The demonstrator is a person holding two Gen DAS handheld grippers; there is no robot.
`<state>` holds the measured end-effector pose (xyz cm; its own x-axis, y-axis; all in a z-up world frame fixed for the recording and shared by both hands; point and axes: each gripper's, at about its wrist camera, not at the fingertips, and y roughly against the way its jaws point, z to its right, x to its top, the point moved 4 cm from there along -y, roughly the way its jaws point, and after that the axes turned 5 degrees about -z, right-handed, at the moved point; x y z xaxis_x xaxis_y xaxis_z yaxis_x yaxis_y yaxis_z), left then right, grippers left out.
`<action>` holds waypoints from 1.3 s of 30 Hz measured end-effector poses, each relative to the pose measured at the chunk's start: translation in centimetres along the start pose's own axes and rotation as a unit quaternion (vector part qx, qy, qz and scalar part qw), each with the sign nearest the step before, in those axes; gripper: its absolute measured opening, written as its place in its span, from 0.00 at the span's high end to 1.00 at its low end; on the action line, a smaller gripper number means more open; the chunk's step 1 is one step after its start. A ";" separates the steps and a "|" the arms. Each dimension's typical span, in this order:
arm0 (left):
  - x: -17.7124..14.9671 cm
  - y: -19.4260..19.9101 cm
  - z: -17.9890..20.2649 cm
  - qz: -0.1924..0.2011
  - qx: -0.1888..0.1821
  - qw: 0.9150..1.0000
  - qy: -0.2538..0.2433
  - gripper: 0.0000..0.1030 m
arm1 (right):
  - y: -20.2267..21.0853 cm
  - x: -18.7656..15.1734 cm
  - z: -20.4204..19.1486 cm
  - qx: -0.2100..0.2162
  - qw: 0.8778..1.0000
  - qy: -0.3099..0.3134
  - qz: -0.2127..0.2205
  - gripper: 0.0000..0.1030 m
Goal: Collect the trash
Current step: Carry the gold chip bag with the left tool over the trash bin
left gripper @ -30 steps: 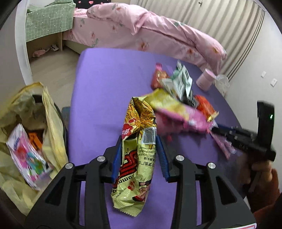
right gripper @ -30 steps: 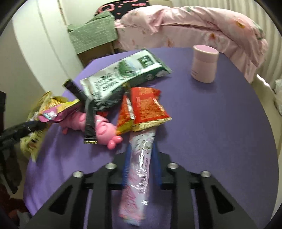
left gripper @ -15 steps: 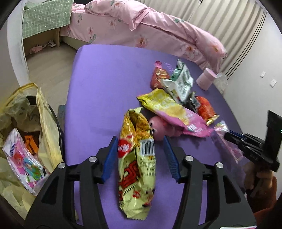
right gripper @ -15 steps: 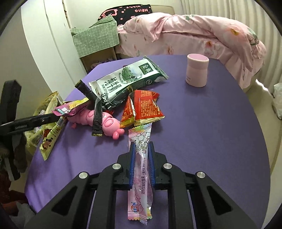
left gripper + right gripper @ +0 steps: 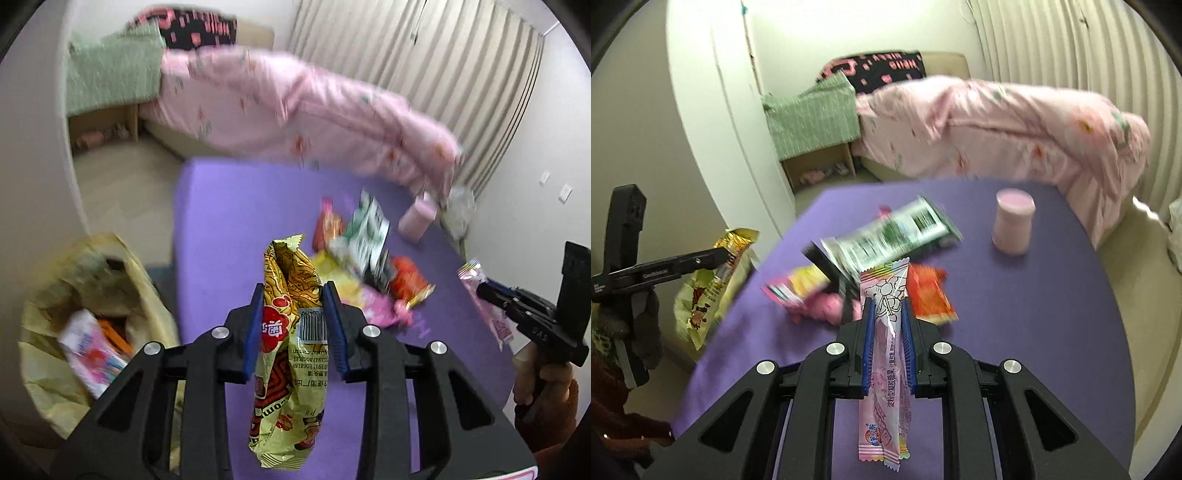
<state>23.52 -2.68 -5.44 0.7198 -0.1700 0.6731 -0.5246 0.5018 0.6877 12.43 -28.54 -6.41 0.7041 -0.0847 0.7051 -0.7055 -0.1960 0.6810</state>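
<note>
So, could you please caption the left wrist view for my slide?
Left gripper closing on yellow snack bag beside trash bag.

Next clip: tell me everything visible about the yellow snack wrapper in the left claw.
The yellow snack wrapper is a crinkled, glossy foil bag with red and brown print, a barcode panel and a serrated top edge. It hangs upright, lifted off the purple table, between the left claw's blue pads, which are closing on its middle. The bag looks flattened and empty.
</note>
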 end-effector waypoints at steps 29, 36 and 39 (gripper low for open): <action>-2.0 14.0 -11.9 0.206 0.129 0.965 0.097 0.70 | 0.3 7.9 -15.5 0.081 0.987 0.112 0.078 0.86; -2.7 12.9 -13.6 0.214 0.113 0.963 0.118 0.70 | -0.9 7.8 -15.5 0.073 0.989 0.111 0.063 0.86; -3.1 12.5 -14.4 0.220 0.103 0.962 0.122 0.69 | -1.5 7.6 -15.5 0.072 0.990 0.110 0.057 0.86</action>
<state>21.24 16.33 -2.82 0.4786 0.2372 0.8454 -0.8643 0.2967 0.4061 17.56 -13.78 1.03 0.5746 0.0967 0.8127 -0.7497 -0.3360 0.5701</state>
